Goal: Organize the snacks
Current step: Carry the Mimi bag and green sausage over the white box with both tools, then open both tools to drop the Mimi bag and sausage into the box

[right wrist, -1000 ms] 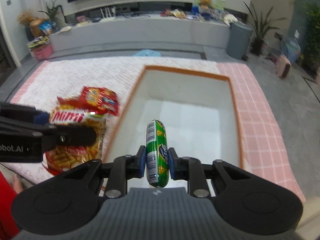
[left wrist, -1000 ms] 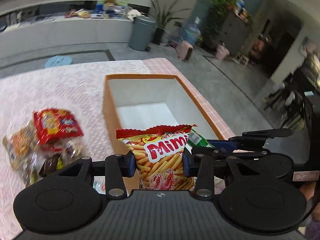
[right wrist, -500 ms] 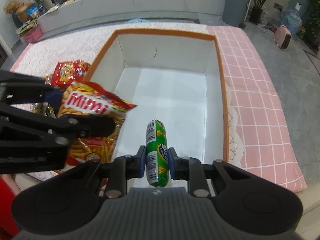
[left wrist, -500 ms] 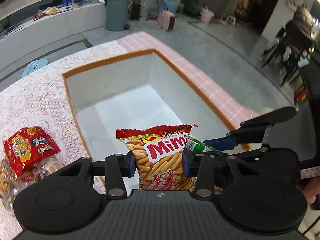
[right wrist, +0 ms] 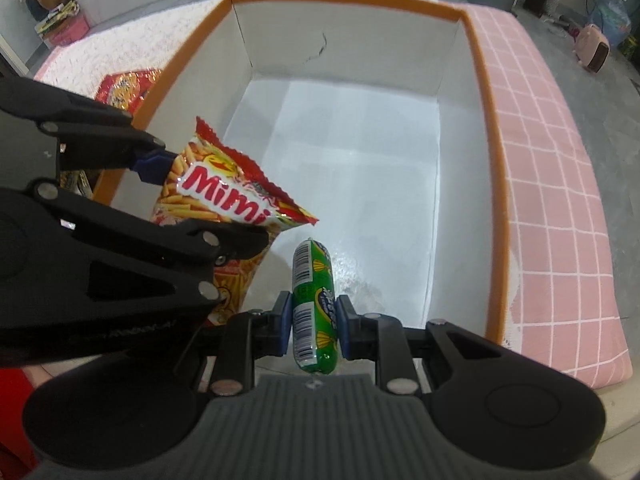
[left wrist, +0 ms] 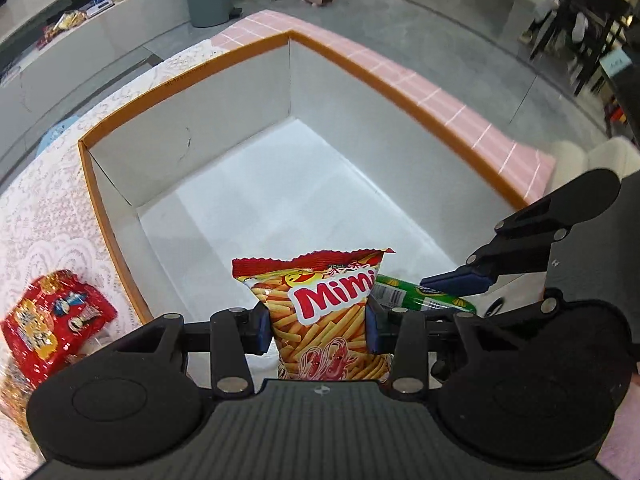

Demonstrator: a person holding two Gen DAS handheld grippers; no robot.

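- Jaws, left: my left gripper (left wrist: 318, 330) is clamped on the Mimi snack bag (left wrist: 326, 316), one blue pad pressed against each side edge of the packet. The gap between the pads is moderate, set by the width of the bag.
- Bag orientation: the crimped red top edge extends ahead of my left fingertips; the lower part of the packet sits behind the pads, toward my palm.
- Jaws, right: my right gripper (right wrist: 314, 322) is closed narrowly on the green sausage-shaped snack (right wrist: 314, 308). The pads grip it just below its middle, and its rounded end projects forward past the fingertips.
- Relative position of grippers: in the right wrist view the left gripper (right wrist: 208, 204) and its bag (right wrist: 228, 204) lie to the left of, and slightly ahead of, my right jaws. The bag and the green snack are close; whether they touch I cannot tell.
- Box: the white cardboard box with orange rim (right wrist: 492, 128) lies directly ahead of and below both sets of jaws. Both held snacks hang over its near end, above the white floor.
- Remaining snacks: a red snack packet (left wrist: 56, 328) lies on the lace tablecloth (left wrist: 44, 220), to the left of my left jaws and outside the left wall of the box. More wrappers beneath it are too blurred to identify.
- Surface: a pink checked cloth (right wrist: 552, 184) runs beside the box, to the right of my right jaws.
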